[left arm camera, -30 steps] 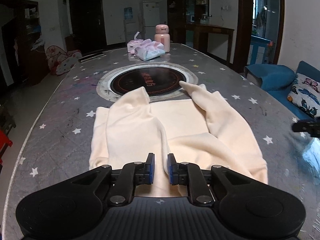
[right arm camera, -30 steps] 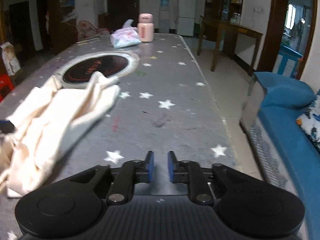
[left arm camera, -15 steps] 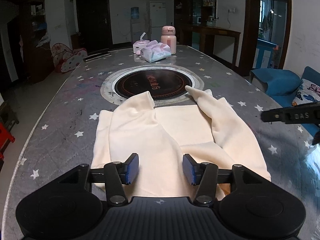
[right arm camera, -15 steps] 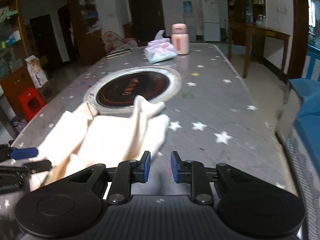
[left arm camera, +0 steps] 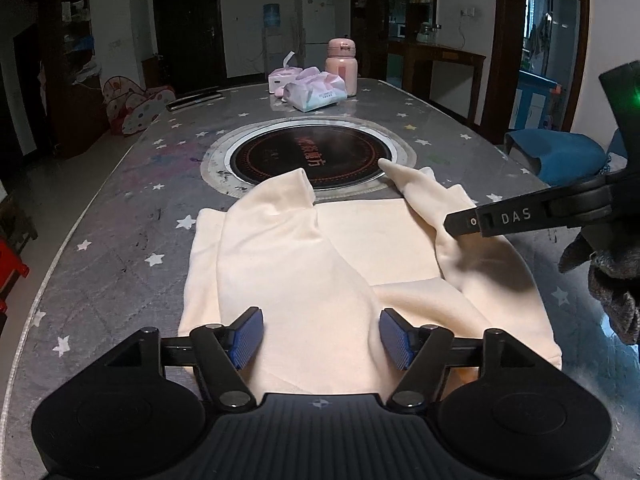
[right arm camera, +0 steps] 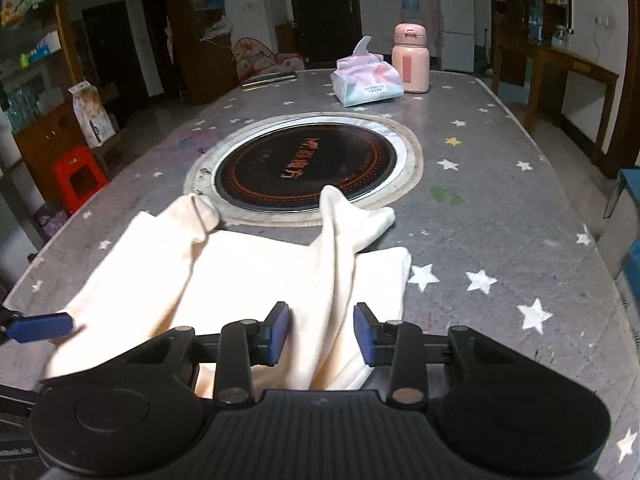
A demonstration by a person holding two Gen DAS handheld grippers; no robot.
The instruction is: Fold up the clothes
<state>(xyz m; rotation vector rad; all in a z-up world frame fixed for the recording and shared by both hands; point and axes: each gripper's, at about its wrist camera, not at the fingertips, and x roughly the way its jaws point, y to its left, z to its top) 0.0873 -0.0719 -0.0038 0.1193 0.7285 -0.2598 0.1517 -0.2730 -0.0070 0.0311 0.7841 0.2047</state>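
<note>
A cream sweatshirt (left arm camera: 280,264) lies flat on the starry grey table (left arm camera: 120,208), both sleeves folded in over its body. My left gripper (left arm camera: 322,336) hovers over the near hem, over the left sleeve's base. Its jaws are opening and nothing is pinched between the blue pads. In the right wrist view the sweatshirt (right arm camera: 248,264) shows a raised ridge of right sleeve, which runs between the opening jaws of my right gripper (right arm camera: 322,332). The pads stand apart from the cloth. One right gripper finger (left arm camera: 500,218) reaches in over that sleeve. A left pad (right arm camera: 40,326) shows at the left edge.
A round black cooktop (left arm camera: 308,152) is set into the table just beyond the sleeve cuffs. Further back stand tissue packs (left arm camera: 316,92) and a pink flask (left arm camera: 341,66). A blue sofa (left arm camera: 560,152) is off the right edge and a red stool (right arm camera: 78,172) off the left.
My left jaws have gone from almost shut to wide apart. The right gripper has swung left from bare table to above the right sleeve, and its jaws have parted.
</note>
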